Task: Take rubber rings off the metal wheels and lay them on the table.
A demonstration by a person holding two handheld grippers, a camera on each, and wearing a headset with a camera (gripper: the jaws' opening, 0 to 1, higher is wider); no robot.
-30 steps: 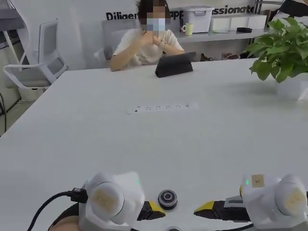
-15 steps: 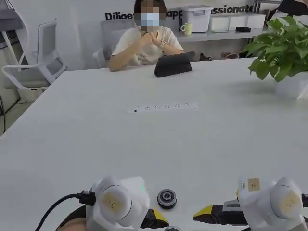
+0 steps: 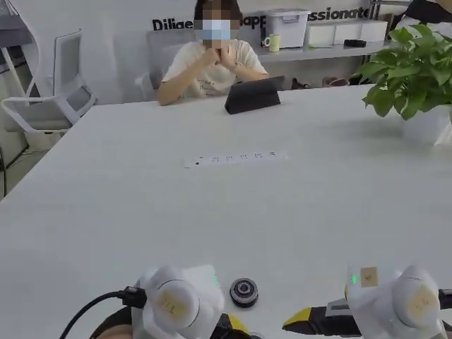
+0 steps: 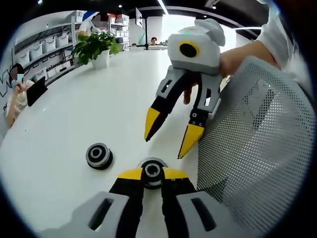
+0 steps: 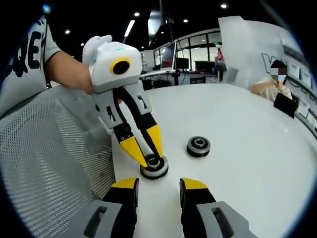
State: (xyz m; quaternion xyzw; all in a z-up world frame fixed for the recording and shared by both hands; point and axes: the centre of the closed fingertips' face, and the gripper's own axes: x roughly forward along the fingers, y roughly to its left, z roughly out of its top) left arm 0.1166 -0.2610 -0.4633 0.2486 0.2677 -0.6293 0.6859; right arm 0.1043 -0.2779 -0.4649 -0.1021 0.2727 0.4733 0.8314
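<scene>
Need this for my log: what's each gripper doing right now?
Left gripper: closed on a wheel.
Right gripper: open, holding nothing.

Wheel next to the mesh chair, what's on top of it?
The left gripper has its yellow tips on the wheel, pinching it. The tips hide part of the wheel's middle. Under the wheel is the white table; the spot right beneath is covered.

A broad white table. Near its front edge a small dark wheel lies flat. A second wheel sits near it, closer to that edge. A white power strip lies mid-table. A dark tablet stands near the far edge, and a potted plant toward the far right corner.
</scene>
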